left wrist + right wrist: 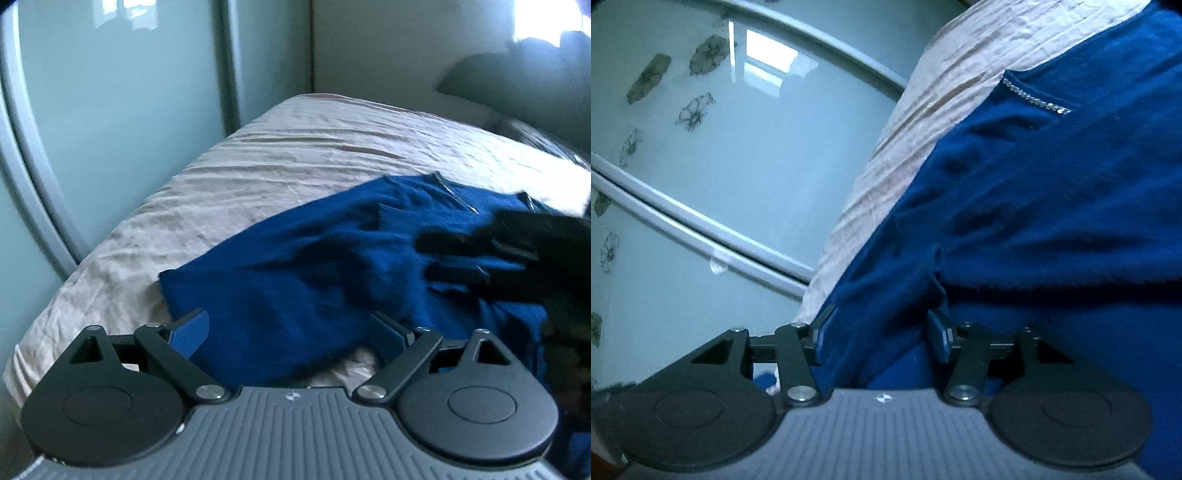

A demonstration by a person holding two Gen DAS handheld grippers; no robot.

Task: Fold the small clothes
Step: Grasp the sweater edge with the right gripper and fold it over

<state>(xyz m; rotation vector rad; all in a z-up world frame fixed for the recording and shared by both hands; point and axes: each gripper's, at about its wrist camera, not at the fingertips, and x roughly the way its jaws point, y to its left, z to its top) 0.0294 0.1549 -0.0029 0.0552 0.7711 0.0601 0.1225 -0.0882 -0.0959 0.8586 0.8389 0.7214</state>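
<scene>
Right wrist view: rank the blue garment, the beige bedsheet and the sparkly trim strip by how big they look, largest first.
1. Blue garment, filling most of the right half.
2. Beige bedsheet; partly covered by the garment, so its true extent is unsure.
3. Sparkly trim strip, a thin line.

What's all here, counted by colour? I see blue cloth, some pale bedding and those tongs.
Blue: 1, the blue garment
Pale: 1, the beige bedsheet
Black: 2, the left tongs and right tongs
Total: 4
</scene>
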